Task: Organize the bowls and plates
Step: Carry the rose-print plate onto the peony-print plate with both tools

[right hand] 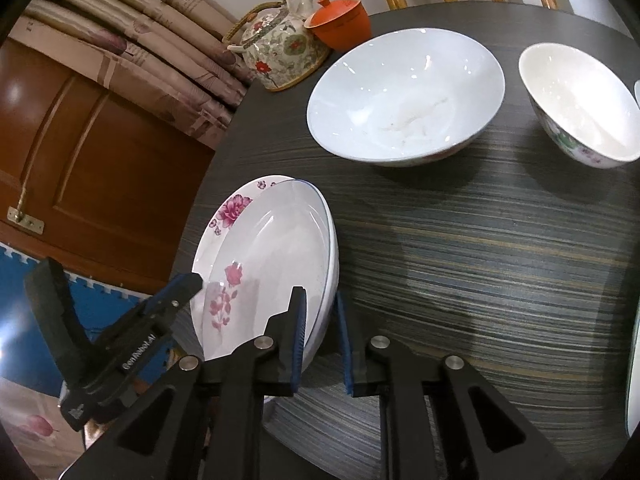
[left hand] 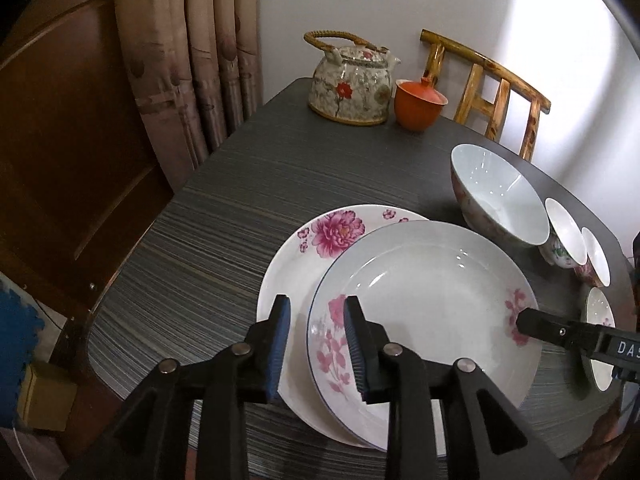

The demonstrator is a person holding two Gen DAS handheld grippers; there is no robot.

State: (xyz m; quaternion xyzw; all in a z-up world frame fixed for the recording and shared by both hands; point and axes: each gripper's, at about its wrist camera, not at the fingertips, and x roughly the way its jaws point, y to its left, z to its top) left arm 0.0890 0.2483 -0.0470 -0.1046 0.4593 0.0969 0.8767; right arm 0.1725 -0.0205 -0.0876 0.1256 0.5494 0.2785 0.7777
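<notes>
while the right gripper (right hand: 322, 336) clamps the top plate's (left hand: 432, 300) right rim and the left gripper (left hand: 316, 340) straddles its near-left rim unclenched, it could slide off the lower plate (left hand: 288, 280).

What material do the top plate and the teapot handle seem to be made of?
Top plate: probably glazed porcelain or ceramic; glossy white, sharp light reflections, printed pink flowers, thin blue rim line.
Teapot handle: looks like woven rattan or cane; tan, matte, braided texture.
</notes>
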